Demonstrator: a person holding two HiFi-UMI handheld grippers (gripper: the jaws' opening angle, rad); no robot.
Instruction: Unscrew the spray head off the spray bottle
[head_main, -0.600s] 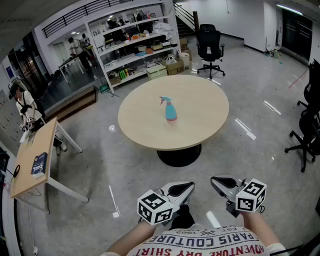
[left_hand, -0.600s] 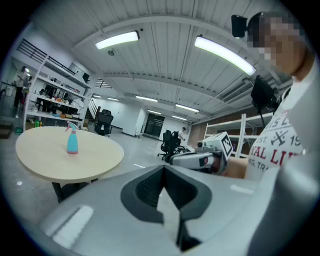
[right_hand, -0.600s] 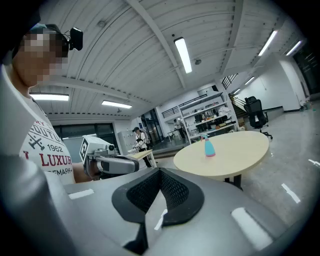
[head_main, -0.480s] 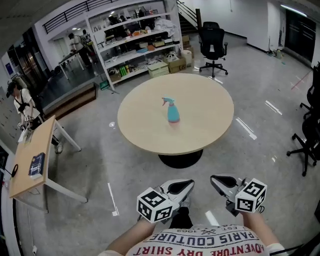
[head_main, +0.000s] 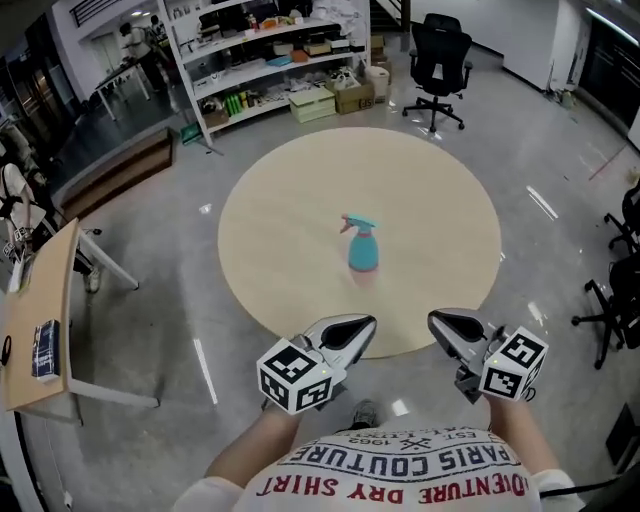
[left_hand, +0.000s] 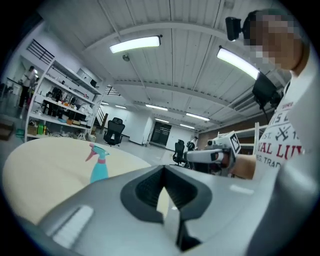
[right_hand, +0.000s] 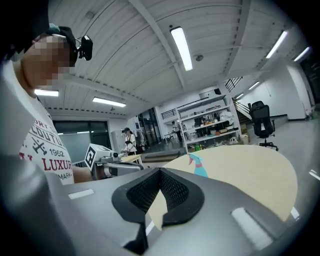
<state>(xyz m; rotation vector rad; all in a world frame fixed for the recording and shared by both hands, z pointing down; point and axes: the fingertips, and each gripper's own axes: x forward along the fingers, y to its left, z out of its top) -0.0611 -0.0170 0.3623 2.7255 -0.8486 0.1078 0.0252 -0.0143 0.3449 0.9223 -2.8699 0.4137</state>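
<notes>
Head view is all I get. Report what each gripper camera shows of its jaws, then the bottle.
Observer: In its own view the left gripper has its jaws together, with nothing between them.
Operator: Now the right.
Observer: The right gripper is shut and empty too. The spray bottle stands upright on the table beyond its tips, untouched.
Operator: Describe the spray head from close up.
Observer: In the left gripper view the spray head is teal and sits on the bottle. Its pink trigger points left, and there is a pink collar beneath it.

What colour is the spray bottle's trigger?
Pink trigger on a teal spray head; clearest in the left gripper view.
</notes>
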